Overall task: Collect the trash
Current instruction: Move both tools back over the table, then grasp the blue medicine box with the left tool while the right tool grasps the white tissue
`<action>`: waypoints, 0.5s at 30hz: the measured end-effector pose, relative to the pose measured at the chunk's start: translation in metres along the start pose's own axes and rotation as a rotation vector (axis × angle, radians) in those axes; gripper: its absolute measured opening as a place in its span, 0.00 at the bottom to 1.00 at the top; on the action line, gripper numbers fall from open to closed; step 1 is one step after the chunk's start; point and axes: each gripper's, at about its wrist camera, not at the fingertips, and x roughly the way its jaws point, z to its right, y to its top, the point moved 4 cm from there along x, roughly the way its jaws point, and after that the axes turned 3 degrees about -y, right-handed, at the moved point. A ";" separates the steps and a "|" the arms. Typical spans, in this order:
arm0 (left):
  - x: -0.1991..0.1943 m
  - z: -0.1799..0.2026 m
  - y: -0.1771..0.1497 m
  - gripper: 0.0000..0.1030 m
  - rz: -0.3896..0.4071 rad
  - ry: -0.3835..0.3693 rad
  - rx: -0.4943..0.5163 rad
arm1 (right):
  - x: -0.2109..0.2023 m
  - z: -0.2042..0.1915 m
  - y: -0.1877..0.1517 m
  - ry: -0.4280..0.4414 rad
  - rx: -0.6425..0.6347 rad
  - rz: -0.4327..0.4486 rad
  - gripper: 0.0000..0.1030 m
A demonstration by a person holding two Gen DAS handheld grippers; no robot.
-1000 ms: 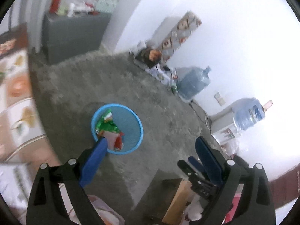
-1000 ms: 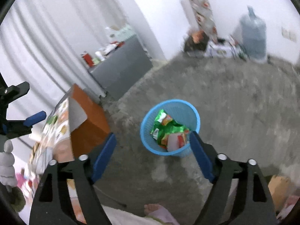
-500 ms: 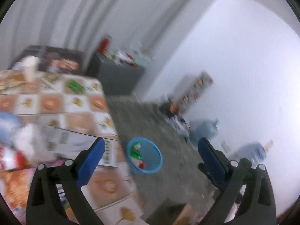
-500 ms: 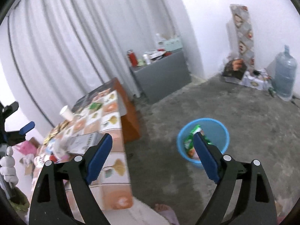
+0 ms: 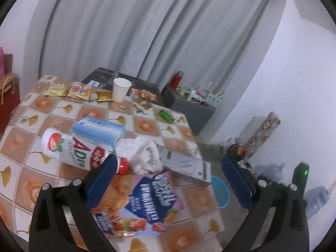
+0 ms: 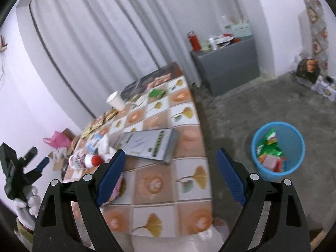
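Both grippers, left (image 5: 168, 176) and right (image 6: 171, 172), hang spread and empty over the table (image 6: 189, 138), likely choosing among litter; the bin (image 6: 278, 150) waits on the floor.

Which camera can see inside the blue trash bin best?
The right wrist view: the blue trash bin stands in full sight on the floor, with wrappers inside. The left wrist view shows only a sliver of it behind the table edge.

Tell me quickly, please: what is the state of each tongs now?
Left tongs: open, holding nothing.
Right tongs: open, holding nothing.
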 end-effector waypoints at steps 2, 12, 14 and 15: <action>0.003 -0.001 -0.003 0.94 -0.002 0.015 0.042 | 0.008 -0.012 0.001 0.016 -0.013 -0.016 0.81; 0.044 0.008 -0.016 0.94 -0.054 0.107 0.227 | 0.042 -0.041 0.007 0.055 -0.049 -0.090 0.81; 0.052 0.009 -0.014 0.94 -0.053 0.151 0.279 | 0.048 -0.047 0.010 0.069 -0.055 -0.105 0.81; 0.054 0.008 -0.013 0.94 -0.052 0.170 0.294 | 0.052 -0.049 0.011 0.074 -0.055 -0.110 0.81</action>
